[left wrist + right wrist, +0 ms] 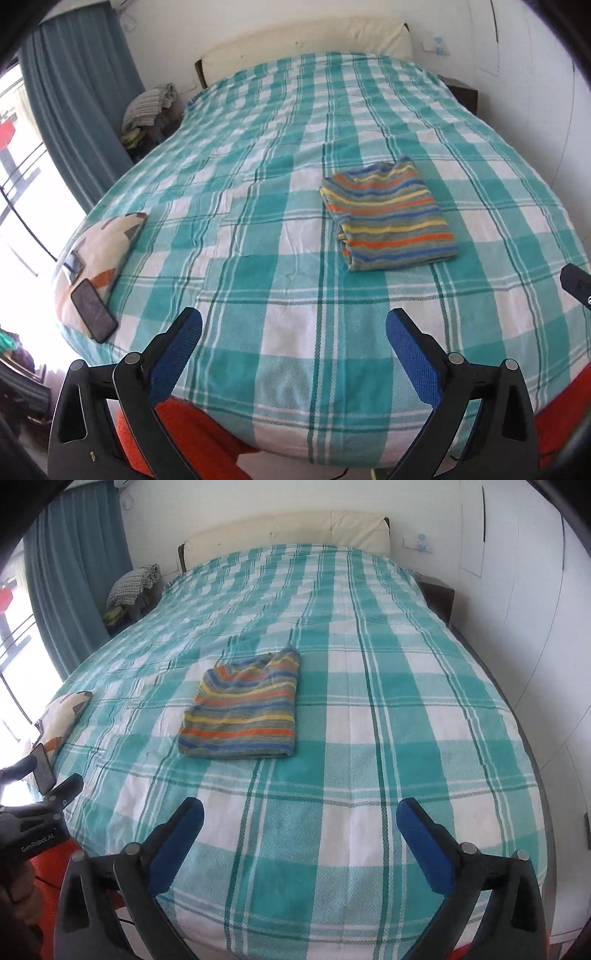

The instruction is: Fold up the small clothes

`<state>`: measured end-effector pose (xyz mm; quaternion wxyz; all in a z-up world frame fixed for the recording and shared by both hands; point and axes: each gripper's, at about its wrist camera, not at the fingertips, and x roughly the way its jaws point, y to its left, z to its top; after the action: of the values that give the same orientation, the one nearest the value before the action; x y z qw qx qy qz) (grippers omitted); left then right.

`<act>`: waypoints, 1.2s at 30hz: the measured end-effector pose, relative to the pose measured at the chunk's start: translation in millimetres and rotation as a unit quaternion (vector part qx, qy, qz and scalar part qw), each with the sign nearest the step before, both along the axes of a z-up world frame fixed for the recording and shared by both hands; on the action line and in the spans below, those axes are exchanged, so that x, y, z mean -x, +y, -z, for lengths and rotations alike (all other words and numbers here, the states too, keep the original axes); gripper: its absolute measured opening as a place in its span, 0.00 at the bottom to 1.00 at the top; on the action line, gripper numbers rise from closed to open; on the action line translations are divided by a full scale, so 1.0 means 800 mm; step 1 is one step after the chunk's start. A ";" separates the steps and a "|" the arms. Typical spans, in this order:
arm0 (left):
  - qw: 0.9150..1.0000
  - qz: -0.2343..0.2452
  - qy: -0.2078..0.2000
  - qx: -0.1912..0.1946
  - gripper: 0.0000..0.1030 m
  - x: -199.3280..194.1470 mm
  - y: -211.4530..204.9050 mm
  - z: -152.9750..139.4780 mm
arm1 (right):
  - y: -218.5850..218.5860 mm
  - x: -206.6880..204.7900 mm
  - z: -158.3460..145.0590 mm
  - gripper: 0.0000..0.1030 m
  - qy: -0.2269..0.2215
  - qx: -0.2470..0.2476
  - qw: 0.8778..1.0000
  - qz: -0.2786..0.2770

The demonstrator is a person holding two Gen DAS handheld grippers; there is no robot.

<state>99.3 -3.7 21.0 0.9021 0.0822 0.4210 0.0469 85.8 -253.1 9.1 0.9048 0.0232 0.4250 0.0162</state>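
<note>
A small striped garment (pixel 388 216), in blue, orange, yellow and grey, lies folded into a neat rectangle on the teal-and-white checked bedspread (pixel 280 280). It also shows in the right wrist view (pixel 243 712). My left gripper (pixel 293 325) is open and empty, held above the bed's near edge, well short of the garment. My right gripper (pixel 300 812) is open and empty too, back from the garment. The left gripper's body (pixel 40 823) shows at the left edge of the right wrist view.
A patterned cushion (pixel 99 254) with a dark phone (pixel 92 310) on it lies at the bed's left edge. A pile of clothes (pixel 147 107) sits beside the bed by the blue curtain (pixel 74 92). A cream headboard (pixel 306 40) and a dark nightstand (pixel 461 92) stand at the far end.
</note>
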 end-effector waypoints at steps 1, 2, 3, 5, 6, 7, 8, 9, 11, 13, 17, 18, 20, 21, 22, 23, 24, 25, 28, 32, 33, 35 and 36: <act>1.000 -0.007 0.002 0.004 0.97 0.003 0.001 -0.006 | 0.008 0.004 -0.017 1.00 -0.010 0.004 1.000 -0.007; 1.000 -0.011 0.007 0.008 0.97 0.009 0.002 -0.008 | 0.015 0.009 -0.028 1.00 -0.015 0.010 1.000 -0.014; 1.000 -0.010 0.011 0.015 0.97 0.013 0.002 -0.009 | 0.023 0.014 -0.036 1.00 -0.017 0.015 1.000 -0.021; 1.000 -0.011 0.019 0.022 0.97 0.025 0.003 -0.007 | 0.038 0.024 -0.039 1.00 -0.009 0.018 0.999 -0.031; 0.999 -0.009 0.024 0.024 0.97 0.031 0.004 -0.006 | 0.043 0.030 -0.037 1.00 -0.002 0.015 0.999 -0.035; 0.999 -0.008 0.027 0.026 0.97 0.038 0.004 -0.005 | 0.046 0.036 -0.033 1.00 0.008 0.008 0.999 -0.038; 0.999 -0.007 0.031 0.027 0.97 0.045 0.004 -0.004 | 0.047 0.044 -0.028 1.00 0.018 0.003 0.999 -0.040; 0.999 -0.005 0.035 0.029 0.97 0.052 0.005 -0.002 | 0.049 0.050 -0.024 1.00 0.027 -0.001 0.999 -0.042; 0.998 0.003 0.049 0.038 0.98 0.061 0.005 0.002 | 0.050 0.065 -0.019 1.00 0.039 0.003 0.998 -0.041; 0.997 0.007 0.055 0.046 1.00 0.067 0.004 0.004 | 0.051 0.076 -0.021 1.00 0.041 0.009 0.998 -0.041; 0.998 0.015 0.051 0.044 1.00 0.068 0.000 0.003 | 0.059 0.083 -0.039 1.00 0.022 0.033 0.998 -0.042; 0.998 0.017 0.047 0.044 1.00 0.069 0.000 0.000 | 0.062 0.082 -0.043 1.00 0.017 0.041 0.998 -0.042; 0.999 0.019 0.038 0.034 1.00 0.069 -0.003 -0.004 | 0.066 0.081 -0.052 1.00 0.005 0.051 0.998 -0.044; 0.999 0.021 0.035 0.029 1.00 0.069 -0.005 -0.006 | 0.069 0.082 -0.055 1.00 0.000 0.054 0.998 -0.043; 0.999 0.023 0.033 0.027 1.00 0.068 -0.006 -0.006 | 0.070 0.082 -0.058 1.00 -0.005 0.058 0.997 -0.041; 0.999 0.023 0.032 0.026 1.00 0.067 -0.006 -0.007 | 0.071 0.082 -0.060 1.00 -0.008 0.061 0.997 -0.039; 0.999 0.022 0.032 0.027 1.00 0.065 -0.006 -0.007 | 0.071 0.081 -0.060 1.00 -0.008 0.064 0.997 -0.037; 0.999 0.022 0.033 0.031 1.00 0.064 -0.005 -0.008 | 0.072 0.080 -0.060 1.00 -0.007 0.065 0.997 -0.036; 0.999 0.019 0.025 0.032 0.99 0.061 -0.005 -0.013 | 0.069 0.079 -0.056 1.00 -0.001 0.066 0.997 -0.032; 0.999 0.024 0.018 0.035 0.99 0.059 -0.009 -0.018 | 0.067 0.078 -0.052 1.00 0.003 0.067 0.997 -0.028; 0.999 0.024 0.018 0.038 0.99 0.058 -0.008 -0.018 | 0.067 0.078 -0.051 1.00 0.004 0.067 0.997 -0.027; 0.998 0.026 0.019 0.046 0.99 0.058 -0.008 -0.019 | 0.065 0.077 -0.050 1.00 0.004 0.068 0.997 -0.025; 0.998 0.030 0.021 0.051 0.99 0.058 -0.007 -0.018 | 0.065 0.077 -0.049 1.00 0.004 0.068 0.997 -0.024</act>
<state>52.5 -9.7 35.8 0.8971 0.0492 0.4391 -0.0033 24.4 -201.3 48.5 0.9017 -0.0484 0.4295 0.0093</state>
